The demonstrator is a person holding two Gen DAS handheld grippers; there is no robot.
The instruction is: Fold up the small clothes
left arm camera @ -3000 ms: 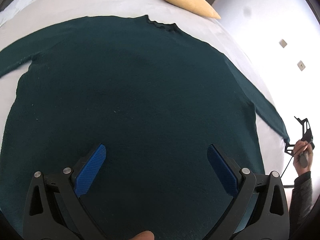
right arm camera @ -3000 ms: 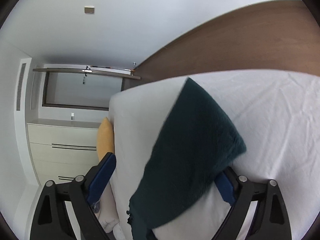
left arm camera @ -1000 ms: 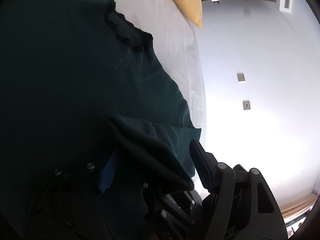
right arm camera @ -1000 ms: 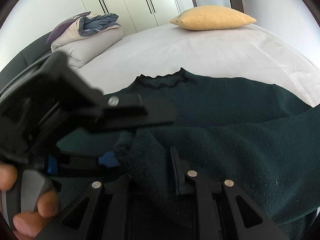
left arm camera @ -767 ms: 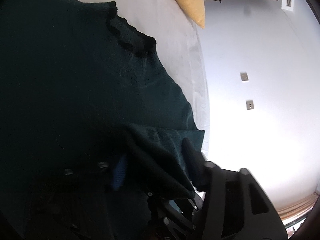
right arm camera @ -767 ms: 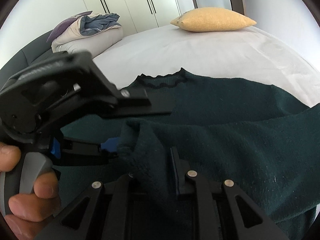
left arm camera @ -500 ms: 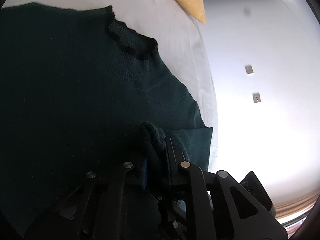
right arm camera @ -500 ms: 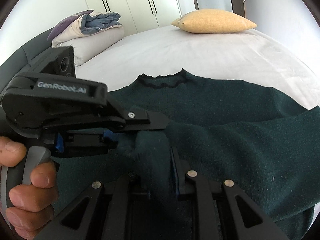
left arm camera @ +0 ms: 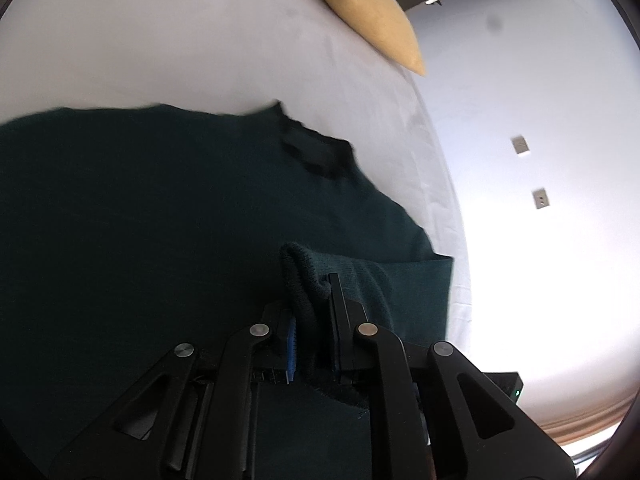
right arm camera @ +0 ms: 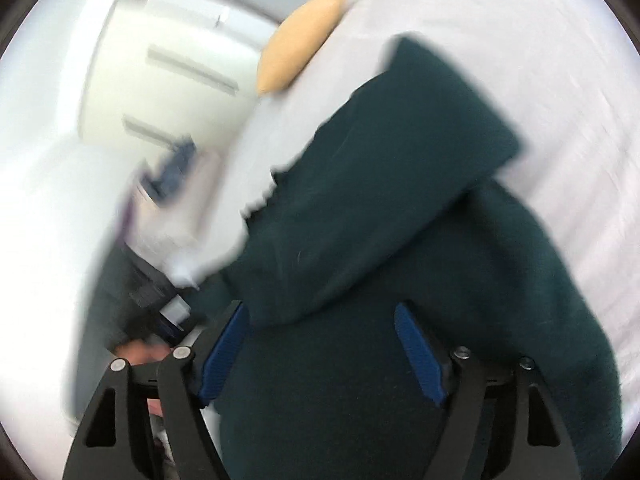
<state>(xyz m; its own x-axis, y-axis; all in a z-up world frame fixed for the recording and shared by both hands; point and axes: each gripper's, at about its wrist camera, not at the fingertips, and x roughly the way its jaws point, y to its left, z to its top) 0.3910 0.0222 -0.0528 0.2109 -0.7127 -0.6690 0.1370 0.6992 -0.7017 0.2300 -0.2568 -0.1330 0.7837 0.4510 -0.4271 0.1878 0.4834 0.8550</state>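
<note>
One white bed [left arm camera: 200, 40] carries the dark green sweater [left arm camera: 140, 220], spread flat so its sleeves can fold inward; yellow pillow [left arm camera: 360, 4] lies beyond the collar. Left tool [left arm camera: 312, 312] is clenched on the sleeve cuff [left arm camera: 298, 276], probably to draw it across the body. Right tool [right arm camera: 320, 344] is opening, pads apart over the knit, gripping nothing.

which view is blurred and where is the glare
Right wrist view: motion blur throughout, smearing the dark green knit sweater and mustard yellow pillow. Left wrist view: mostly sharp, but the white wall at right is blown out by glare.
</note>
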